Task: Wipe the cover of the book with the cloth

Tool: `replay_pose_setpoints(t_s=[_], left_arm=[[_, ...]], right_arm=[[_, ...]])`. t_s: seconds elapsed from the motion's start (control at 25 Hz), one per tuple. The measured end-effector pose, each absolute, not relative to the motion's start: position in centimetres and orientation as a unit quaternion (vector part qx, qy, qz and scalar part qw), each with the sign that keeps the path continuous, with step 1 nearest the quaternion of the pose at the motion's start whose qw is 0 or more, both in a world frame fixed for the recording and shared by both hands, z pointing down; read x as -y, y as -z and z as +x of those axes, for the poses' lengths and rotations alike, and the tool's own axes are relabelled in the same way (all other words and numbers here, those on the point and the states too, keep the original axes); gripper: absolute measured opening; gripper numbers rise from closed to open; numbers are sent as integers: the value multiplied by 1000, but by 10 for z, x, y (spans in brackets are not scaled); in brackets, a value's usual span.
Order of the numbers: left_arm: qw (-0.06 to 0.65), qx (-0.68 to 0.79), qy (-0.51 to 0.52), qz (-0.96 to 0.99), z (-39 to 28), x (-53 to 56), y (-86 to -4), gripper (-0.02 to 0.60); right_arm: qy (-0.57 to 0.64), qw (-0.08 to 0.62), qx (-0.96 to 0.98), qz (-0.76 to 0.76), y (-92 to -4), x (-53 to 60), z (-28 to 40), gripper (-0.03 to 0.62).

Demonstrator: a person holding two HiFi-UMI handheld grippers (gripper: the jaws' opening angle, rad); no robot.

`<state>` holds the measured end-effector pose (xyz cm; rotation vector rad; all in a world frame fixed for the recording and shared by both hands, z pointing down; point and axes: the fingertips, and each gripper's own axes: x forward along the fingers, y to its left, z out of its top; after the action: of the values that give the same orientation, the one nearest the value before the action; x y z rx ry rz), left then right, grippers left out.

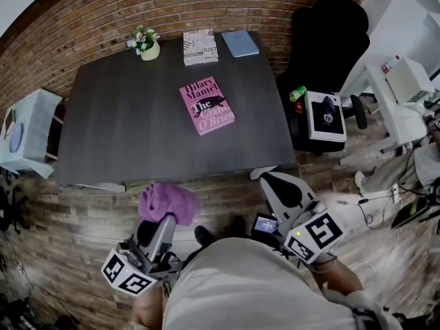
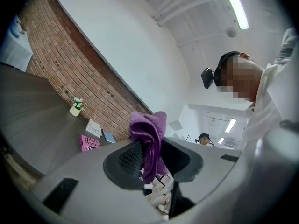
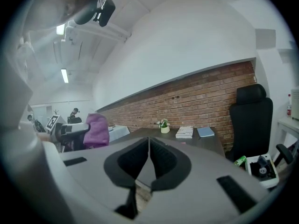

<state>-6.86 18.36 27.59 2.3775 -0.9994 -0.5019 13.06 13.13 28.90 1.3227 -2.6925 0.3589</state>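
Left tongs [image 2: 148,155] pinch a soft purple terry cloth [image 1: 167,201], limp and light, bunched at a fold. Right tongs [image 3: 148,160] pressed together, empty. Pink paperback book [image 1: 207,106] lies flat mid dark grey tabletop [image 1: 117,115], well ahead; likely slides when wiped, so pin one corner.

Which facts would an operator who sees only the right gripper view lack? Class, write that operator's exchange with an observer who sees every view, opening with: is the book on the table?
Observer: Yes; the head view shows the pink paperback book lying cover up near the middle of the dark grey table.
Operator: Is the cloth truly gripped?
Observer: Yes; the left gripper view shows the left tool shut on the purple towelling cloth, which sticks up between its pads.
Operator: Is it over the book?
Observer: No; in the head view it is short of the table's near edge.
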Motion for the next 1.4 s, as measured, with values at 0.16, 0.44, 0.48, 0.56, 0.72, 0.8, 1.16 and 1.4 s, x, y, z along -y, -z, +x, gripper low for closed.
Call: replay_pose_setpoints(t_s=[0.16,0.44,0.48,0.56,0.72,0.8,1.16,1.4], left_arm=[[255,357,188,879,-80,-185,-277,115],[267,334,188,884,-86,-186,-280,115],[267,332,187,885,-85,-186,-281,115],[267,328,187,887,-85,-186,-282,115],[267,322,186,889,-84,-188,-282,115],[268,320,184,890,-84,-189,-284,115],[270,308,181,894,-75,-196,-284,115],[271,304,177,896,-71,-204,-285,115]], right_arm=[[-124,50,885,446,-284,-131,118,15],[-132,54,876,461,-283,-139,112,14],[-132,54,874,465,-283,-139,114,14],[-130,55,870,473,-283,-140,119,12],[-124,59,864,485,-281,-140,127,12],[-123,61,863,487,-281,-141,126,12],[-112,76,865,483,-281,-148,124,12],[-109,82,866,482,-283,-156,123,12]])
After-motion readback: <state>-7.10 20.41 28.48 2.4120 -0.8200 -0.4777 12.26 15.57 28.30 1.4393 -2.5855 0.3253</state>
